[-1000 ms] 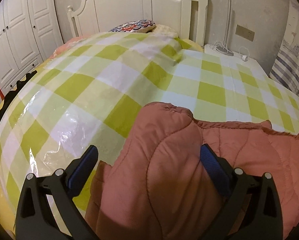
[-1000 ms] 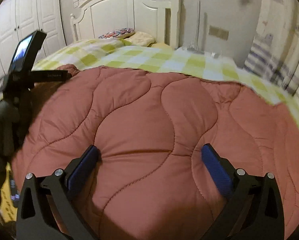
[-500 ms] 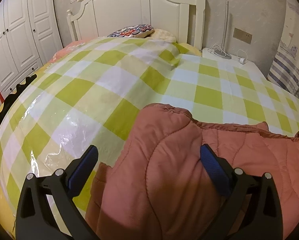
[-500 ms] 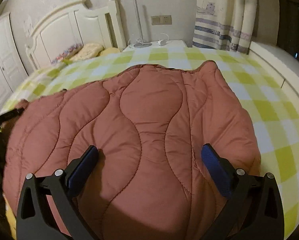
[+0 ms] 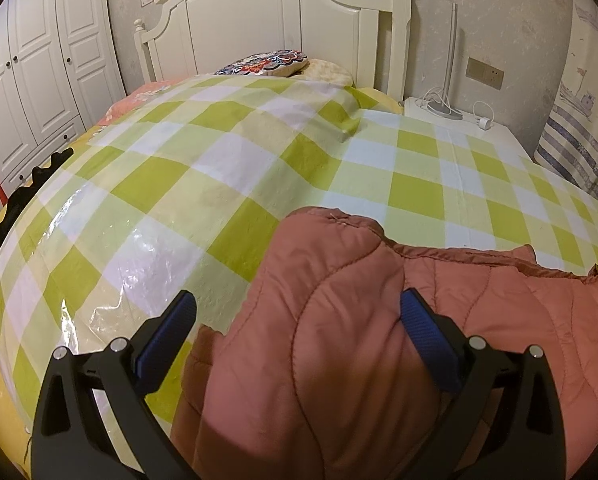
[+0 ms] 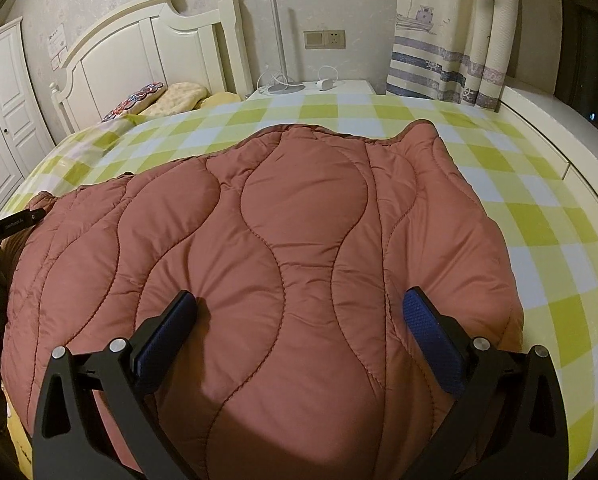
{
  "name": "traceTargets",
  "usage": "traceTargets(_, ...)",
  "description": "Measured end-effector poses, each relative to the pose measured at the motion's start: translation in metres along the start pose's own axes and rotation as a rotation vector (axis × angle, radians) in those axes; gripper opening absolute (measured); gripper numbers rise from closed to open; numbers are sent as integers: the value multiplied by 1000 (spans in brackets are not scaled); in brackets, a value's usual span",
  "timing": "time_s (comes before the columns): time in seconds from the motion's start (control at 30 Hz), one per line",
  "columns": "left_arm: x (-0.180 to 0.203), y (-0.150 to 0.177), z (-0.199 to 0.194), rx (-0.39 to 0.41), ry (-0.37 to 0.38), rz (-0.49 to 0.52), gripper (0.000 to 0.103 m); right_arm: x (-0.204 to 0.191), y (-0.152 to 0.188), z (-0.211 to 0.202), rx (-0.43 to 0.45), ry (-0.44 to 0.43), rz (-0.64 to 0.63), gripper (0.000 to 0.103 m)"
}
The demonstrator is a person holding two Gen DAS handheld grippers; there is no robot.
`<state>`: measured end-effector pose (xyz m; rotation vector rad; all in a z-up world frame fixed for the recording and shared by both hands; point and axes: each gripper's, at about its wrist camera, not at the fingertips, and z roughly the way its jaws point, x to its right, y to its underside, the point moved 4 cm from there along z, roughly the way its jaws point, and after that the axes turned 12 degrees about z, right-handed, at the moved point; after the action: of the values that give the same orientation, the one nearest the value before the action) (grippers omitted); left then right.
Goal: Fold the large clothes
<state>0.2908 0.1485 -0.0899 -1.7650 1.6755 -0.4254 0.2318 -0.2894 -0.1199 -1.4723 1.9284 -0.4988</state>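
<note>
Checkered bed cover (image 5: 227, 168) carries my rust quilted jacket (image 6: 299, 240), spread flat; both left tongs (image 5: 297, 312) and right tongs (image 6: 299, 312) hover apart, empty.

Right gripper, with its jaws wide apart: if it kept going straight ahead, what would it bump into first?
Most likely the quilted rust-red jacket, which fills the space ahead of the right gripper; how near is unclear.

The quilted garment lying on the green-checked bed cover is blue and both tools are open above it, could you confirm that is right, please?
Not quite: the quilted garment is reddish-brown, not blue; only the tools' finger pads are blue. The right wrist view shows this plainly. The rest holds: it lies on the green-checked bed cover, with the left tool and the right tool both open above it.
</note>
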Motion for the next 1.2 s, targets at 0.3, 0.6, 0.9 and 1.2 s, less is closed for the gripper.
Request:
traceTargets(0.3,0,0,0,1,1,0,101,-1,1,0,-2,-1,1,99)
traceTargets(0.6,0,0,-1,2,4,0,101,26,51,-106,17,-311,171,96)
traceTargets(0.9,1,-1,-2,-9,10,-1,101,64,126,-141,-61,-365,300,88)
traceTargets(1.2,2,-1,7,-40,33,-4,101,55,103,-95,-77,-386,472,93)
